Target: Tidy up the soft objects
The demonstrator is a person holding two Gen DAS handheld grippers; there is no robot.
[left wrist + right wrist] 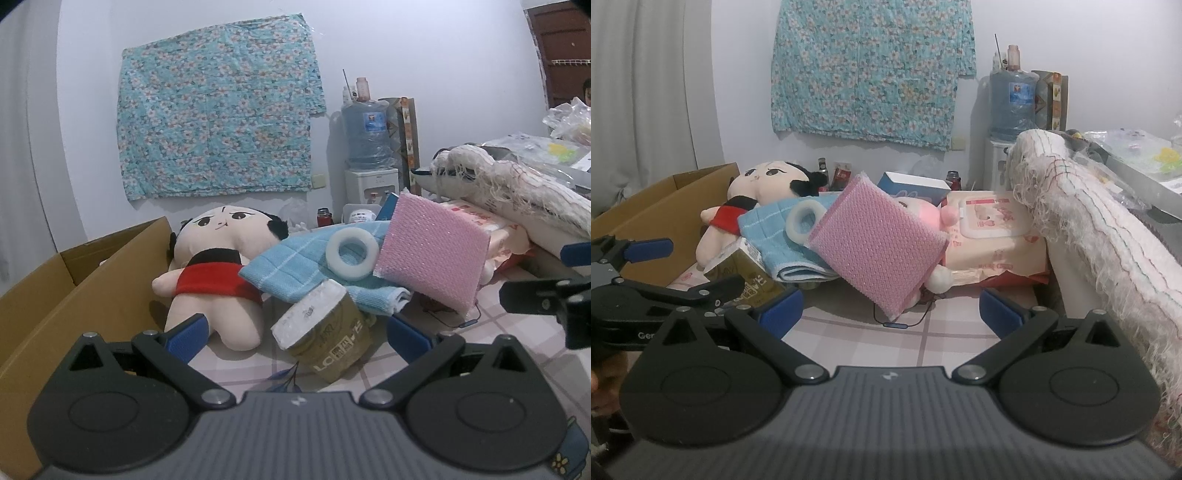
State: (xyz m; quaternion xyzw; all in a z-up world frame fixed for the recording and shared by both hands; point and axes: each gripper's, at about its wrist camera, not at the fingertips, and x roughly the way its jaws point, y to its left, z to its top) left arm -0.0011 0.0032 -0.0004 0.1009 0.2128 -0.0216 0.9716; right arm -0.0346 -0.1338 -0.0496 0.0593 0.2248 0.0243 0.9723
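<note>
- Presently, the left gripper sits at the lower centre of the left wrist view, its blue-padded fingers spread wide and holding nothing.
- The right gripper occupies the lower centre of the right wrist view, jaws likewise wide apart and empty.
- A gold-wrapped tissue roll lies tilted between the left fingertips, on the pink checked tablecloth.
- A folded light-blue towel lies at frame centre, its left edge over the cream plush doll in a red top.
- A white foam ring rests on the towel.
- A pink mesh sponge pad leans tilted, right of the ring.
- A brown cardboard box stands open at the left edge, beside the doll.
- A pack of wet wipes lies behind the pad.
</note>
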